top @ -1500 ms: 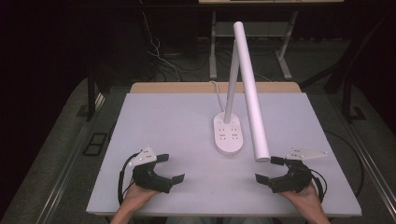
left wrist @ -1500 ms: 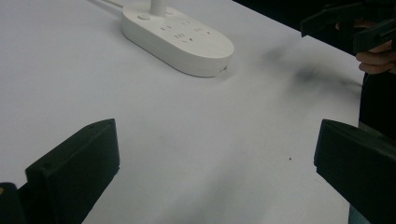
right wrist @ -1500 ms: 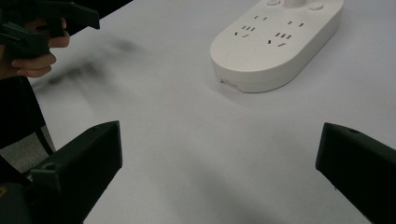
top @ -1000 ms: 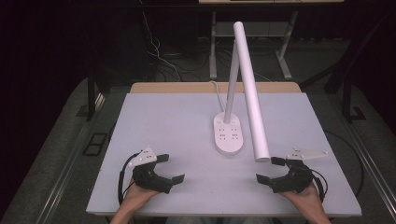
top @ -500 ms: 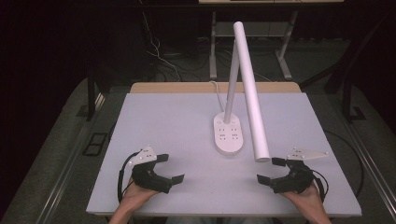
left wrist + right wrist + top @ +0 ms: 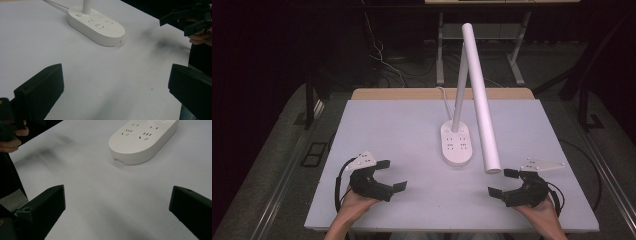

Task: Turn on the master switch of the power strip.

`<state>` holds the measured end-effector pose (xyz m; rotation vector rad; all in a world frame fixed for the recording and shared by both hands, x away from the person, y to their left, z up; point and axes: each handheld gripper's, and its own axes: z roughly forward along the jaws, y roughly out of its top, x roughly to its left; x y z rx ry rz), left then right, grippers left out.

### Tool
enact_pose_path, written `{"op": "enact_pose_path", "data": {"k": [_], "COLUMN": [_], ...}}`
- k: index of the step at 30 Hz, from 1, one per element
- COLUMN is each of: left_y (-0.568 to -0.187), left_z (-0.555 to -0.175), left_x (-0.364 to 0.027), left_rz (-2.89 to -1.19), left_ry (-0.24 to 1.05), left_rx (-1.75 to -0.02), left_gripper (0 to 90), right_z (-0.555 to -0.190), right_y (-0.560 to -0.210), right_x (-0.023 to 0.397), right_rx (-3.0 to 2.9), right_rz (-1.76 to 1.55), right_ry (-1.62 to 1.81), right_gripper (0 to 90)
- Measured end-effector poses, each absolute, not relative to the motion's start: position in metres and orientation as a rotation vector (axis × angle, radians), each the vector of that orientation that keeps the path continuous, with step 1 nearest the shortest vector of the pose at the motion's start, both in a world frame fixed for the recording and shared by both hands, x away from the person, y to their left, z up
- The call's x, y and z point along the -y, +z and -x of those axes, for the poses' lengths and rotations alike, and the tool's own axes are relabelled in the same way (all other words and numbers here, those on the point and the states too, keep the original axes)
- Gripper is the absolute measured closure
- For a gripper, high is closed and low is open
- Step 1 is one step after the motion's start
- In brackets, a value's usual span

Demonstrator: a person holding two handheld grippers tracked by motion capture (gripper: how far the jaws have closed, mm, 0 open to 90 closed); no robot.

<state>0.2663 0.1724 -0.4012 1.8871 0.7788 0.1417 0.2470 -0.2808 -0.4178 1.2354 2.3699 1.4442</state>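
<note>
Between both grippers: lamp base (image 6: pixel 457 144), well apart; left (image 6: pixel 393 175), right (image 6: pixel 500 182) fingers spread, empty.

Matt white table top (image 6: pixel 387 130), smooth, faint dark smudges near right edge. Strip of bare light wood (image 6: pixel 412 94) along far edge. Lamp base (image 6: pixel 457 143) with socket holes: white plastic, smooth, slight satin sheen. Lamp head (image 6: pixel 479 95): matt white tube, looks plastic. Lamp stem (image 6: pixel 460 90): grey, smooth, maybe metal, can't tell. Left gripper (image 6: pixel 391 175) and right gripper (image 6: pixel 501 182): black matt plastic, slightly grainy on jaw faces. Grey flat plates (image 6: pixel 363 159) on top, dull finish. Black rubbery cable (image 6: pixel 338 182).
</note>
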Motion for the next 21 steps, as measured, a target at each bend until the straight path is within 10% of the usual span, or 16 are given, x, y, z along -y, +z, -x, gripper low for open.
{"op": "enact_pose_path", "data": {"k": [21], "left_y": [-0.375], "left_z": [-0.288], "left_x": [-0.156], "left_rz": [-1.951], "left_ry": [0.125], "left_rx": [-0.743], "left_gripper": [0.0], "right_z": [-0.246], "right_y": [-0.418], "right_x": [0.282], "right_rx": [-2.373], "right_rz": [-1.244], "right_ry": [1.437], "right_gripper": [0.1]}}
